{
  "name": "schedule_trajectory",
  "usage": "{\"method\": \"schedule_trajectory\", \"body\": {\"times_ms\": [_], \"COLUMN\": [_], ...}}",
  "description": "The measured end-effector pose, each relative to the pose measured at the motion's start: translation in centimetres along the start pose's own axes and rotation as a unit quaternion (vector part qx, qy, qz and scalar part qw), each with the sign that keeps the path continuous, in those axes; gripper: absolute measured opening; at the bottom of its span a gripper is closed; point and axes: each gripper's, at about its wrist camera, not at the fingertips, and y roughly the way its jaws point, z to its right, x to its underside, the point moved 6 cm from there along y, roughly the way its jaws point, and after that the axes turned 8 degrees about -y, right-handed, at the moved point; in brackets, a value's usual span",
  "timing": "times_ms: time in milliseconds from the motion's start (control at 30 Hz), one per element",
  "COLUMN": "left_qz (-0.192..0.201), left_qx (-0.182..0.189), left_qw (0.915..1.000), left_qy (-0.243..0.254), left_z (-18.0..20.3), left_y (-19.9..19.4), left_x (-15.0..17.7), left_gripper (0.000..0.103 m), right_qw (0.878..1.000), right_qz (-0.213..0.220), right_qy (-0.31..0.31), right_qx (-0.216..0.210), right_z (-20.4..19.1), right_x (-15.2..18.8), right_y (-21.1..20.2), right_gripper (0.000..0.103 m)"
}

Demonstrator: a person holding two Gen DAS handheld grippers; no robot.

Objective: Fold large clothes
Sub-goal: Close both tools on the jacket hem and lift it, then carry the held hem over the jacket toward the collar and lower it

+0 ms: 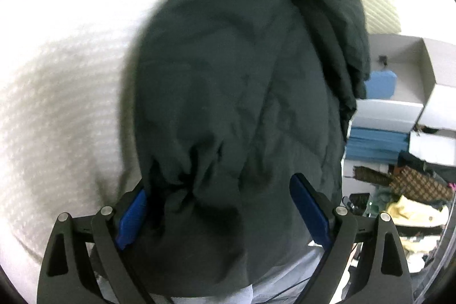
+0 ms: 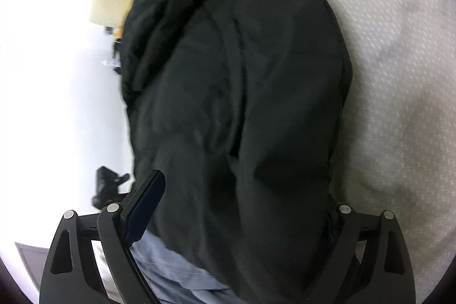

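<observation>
A large dark green-black garment (image 1: 228, 81) hangs or drapes in front of both cameras over a white textured bed cover (image 1: 57, 104). My left gripper (image 1: 222, 207) stands wide open, with bunched cloth lying between its blue pads (image 1: 309, 212). In the right wrist view the same garment (image 2: 242, 93) fills the middle. My right gripper (image 2: 242, 207) is also wide open; its left pad (image 2: 146, 207) shows, while the right pad is hidden behind the cloth. The cloth lies across both gaps, and neither pair of pads presses on it.
White bed cover (image 2: 399, 76) lies to the right of the garment. White and blue boxes (image 1: 399, 110), a checked brown bag (image 1: 413, 181) and clutter sit at right in the left wrist view. A grey-blue cloth (image 2: 171, 264) shows below the garment. A dark object (image 2: 107, 187) stands at left.
</observation>
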Motion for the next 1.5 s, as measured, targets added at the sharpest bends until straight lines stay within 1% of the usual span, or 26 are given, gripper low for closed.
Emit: {"method": "schedule_trajectory", "body": {"times_ms": [33, 100, 167, 267, 333, 367, 533, 567, 633, 667, 700, 733, 767, 800, 833, 867, 900, 933, 967, 1000, 1033, 1100, 1200, 1300, 1467, 1500], "left_qz": [-0.002, -0.010, -0.026, -0.053, -0.067, -0.072, -0.084, -0.084, -0.074, -0.071, -0.070, -0.068, -0.066, -0.063, -0.061, -0.056, -0.051, -0.045, -0.037, -0.032, -0.023, -0.007, 0.023, 0.051, 0.091, 0.095], "left_qx": [-0.007, -0.028, -0.040, -0.025, 0.003, 0.015, 0.070, 0.077, 0.079, 0.080, 0.078, 0.072, 0.062, 0.047, 0.036, 0.023, 0.014, 0.007, 0.005, 0.004, 0.007, 0.010, 0.026, 0.046, 0.072, 0.076], "left_qw": [1.0000, 0.9996, 0.9988, 0.9971, 0.9956, 0.9949, 0.9891, 0.9877, 0.9877, 0.9873, 0.9868, 0.9864, 0.9861, 0.9859, 0.9859, 0.9862, 0.9868, 0.9875, 0.9885, 0.9891, 0.9898, 0.9899, 0.9884, 0.9851, 0.9779, 0.9770], "left_qy": [-0.003, -0.004, 0.014, 0.049, 0.064, 0.070, 0.099, 0.107, 0.113, 0.118, 0.123, 0.132, 0.139, 0.148, 0.152, 0.154, 0.153, 0.151, 0.146, 0.144, 0.140, 0.141, 0.148, 0.158, 0.174, 0.175], "left_z": [-0.8, -1.3, -0.9, 0.4, 1.3, 1.9, 3.5, 3.8, 4.1, 4.8, 5.3, 5.6, 6.0, 6.3, 6.4, 6.6, 6.4, 6.5, 6.2, 5.6, 5.7, 5.9, 6.3, 6.8, 7.7, 8.2], "left_y": [0.2, 0.5, 1.1, 1.9, 2.1, 2.4, 1.5, 1.5, 1.3, 1.6, 1.7, 1.8, 2.3, 2.6, 2.8, 3.0, 3.0, 3.2, 2.9, 2.5, 2.2, 1.6, -0.8, -3.9, -9.4, -9.8], "left_x": [0.3, 0.6, 0.9, 1.8, 2.4, 2.6, 3.1, 3.3, 3.2, 3.2, 3.4, 3.6, 3.8, 3.8, 3.8, 3.8, 3.7, 3.5, 3.4, 3.2, 3.1, 3.1, 3.5, 3.8, 5.1, 5.4], "left_gripper": [0.093, 0.093, 0.093, 0.093, 0.093, 0.093, 0.093, 0.093, 0.092, 0.092, 0.092, 0.092, 0.089, 0.083, 0.075, 0.070, 0.057, 0.041, 0.033, 0.023, 0.017, 0.012, 0.008, 0.007, 0.006, 0.006], "right_qw": [1.000, 0.999, 0.997, 0.997, 0.998, 0.999, 0.999, 0.998, 0.997, 0.997, 0.996, 0.996, 0.996, 0.996, 0.996, 0.996, 0.996, 0.996, 0.995, 0.994, 0.993, 0.991, 0.987, 0.982, 0.971, 0.969], "right_qz": [-0.006, -0.010, -0.015, -0.034, -0.040, -0.039, -0.020, -0.014, 0.005, 0.010, 0.017, 0.020, 0.024, 0.023, 0.022, 0.021, 0.022, 0.024, 0.029, 0.032, 0.036, 0.046, 0.062, 0.083, 0.127, 0.133], "right_qy": [0.011, 0.028, 0.035, 0.017, 0.001, -0.006, -0.023, -0.029, -0.038, -0.041, -0.046, -0.050, -0.057, -0.060, -0.062, -0.066, -0.071, -0.076, -0.086, -0.092, -0.104, -0.119, -0.139, -0.166, -0.189, -0.193], "right_qx": [0.018, 0.038, 0.062, 0.070, 0.055, 0.035, -0.031, -0.049, -0.061, -0.064, -0.072, -0.074, -0.071, -0.065, -0.058, -0.053, -0.048, -0.044, -0.039, -0.039, -0.039, -0.040, -0.043, -0.046, -0.074, -0.076], "right_z": [0.7, 1.8, 2.5, 2.0, 1.3, 0.6, -1.6, -2.1, -2.5, -2.8, -3.1, -3.3, -3.5, -3.5, -3.5, -3.5, -3.6, -3.7, -4.1, -4.2, -4.7, -5.4, -6.4, -8.3, -10.8, -11.1], "right_x": [0.1, 0.2, 0.3, 0.6, 0.8, 0.8, 0.4, 0.3, 0.2, 0.1, 0.0, -0.1, -0.1, -0.2, -0.1, -0.1, -0.2, -0.2, -0.2, -0.2, -0.3, -0.2, 0.1, 0.4, 1.2, 1.4], "right_y": [0.2, 0.4, 0.5, 1.5, 1.8, 1.7, 1.2, 0.9, -0.1, -0.3, -0.6, -0.7, -0.9, -0.9, -0.7, -0.6, -0.7, -0.8, -1.0, -1.2, -1.5, -2.2, -3.5, -4.8, -8.8, -9.4], "right_gripper": [0.092, 0.092, 0.092, 0.092, 0.092, 0.092, 0.091, 0.089, 0.075, 0.066, 0.054, 0.048, 0.037, 0.026, 0.022, 0.017, 0.013, 0.012, 0.011, 0.010, 0.009, 0.008, 0.007, 0.006, 0.005, 0.005]}}
